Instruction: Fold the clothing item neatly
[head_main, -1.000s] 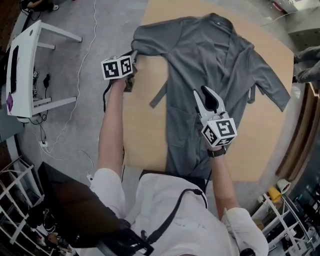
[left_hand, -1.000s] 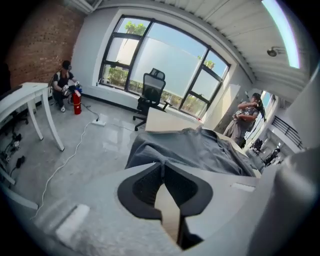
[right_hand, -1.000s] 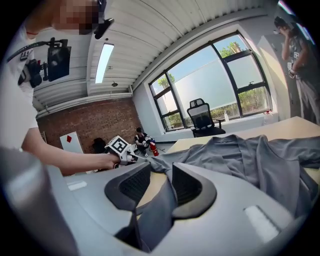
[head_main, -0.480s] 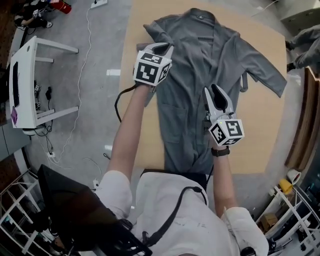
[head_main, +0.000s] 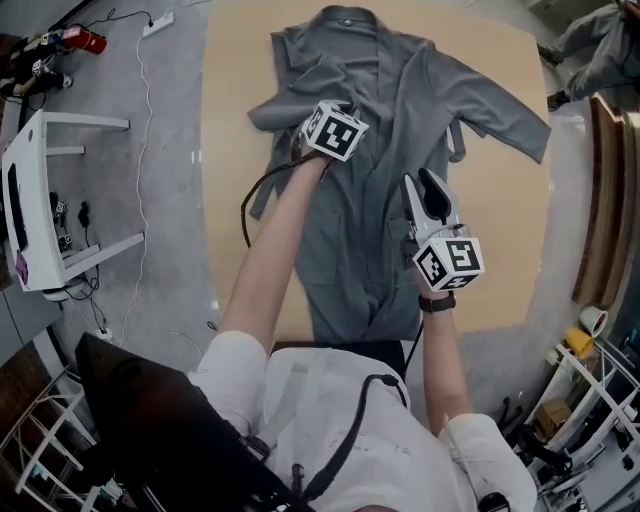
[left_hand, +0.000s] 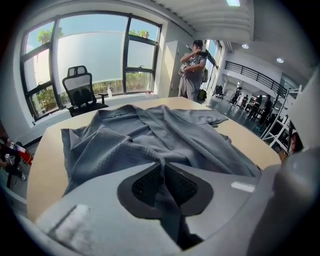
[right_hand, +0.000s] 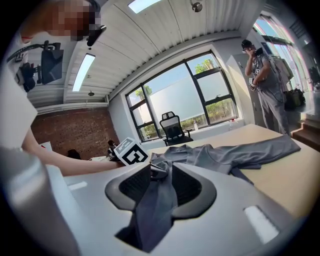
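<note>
Grey robe (head_main: 400, 100) lies spread on the bench (head_main: 500, 230). The left hand-held gripper (left_hand: 161, 165) is clenched on one sleeve, holding it over the chest. The right hand-held gripper (head_main: 426, 182) is clamped on front cloth. This looks like the sleeve fold; the next move is to lay the sleeve flat.

We see a robe (head_main: 395, 110) in plain mid grey all over; in the left gripper view its near fold shows a fine waffle weave. The table (head_main: 228, 160) under it is a pale tan wood tone. The left gripper (left_hand: 161, 167) and the right gripper (head_main: 428, 192) are both light grey with black pads, and each carries a white cube (head_main: 448, 262) printed with black square markers. The person's shirt (head_main: 330, 400) is white, crossed by a black strap (head_main: 352, 425). The floor (head_main: 160, 150) is grey, with a white desk (head_main: 35, 150) at the left. Far off we see a black office chair (left_hand: 80, 87) and a red-brown brick wall (right_hand: 70, 132).
</note>
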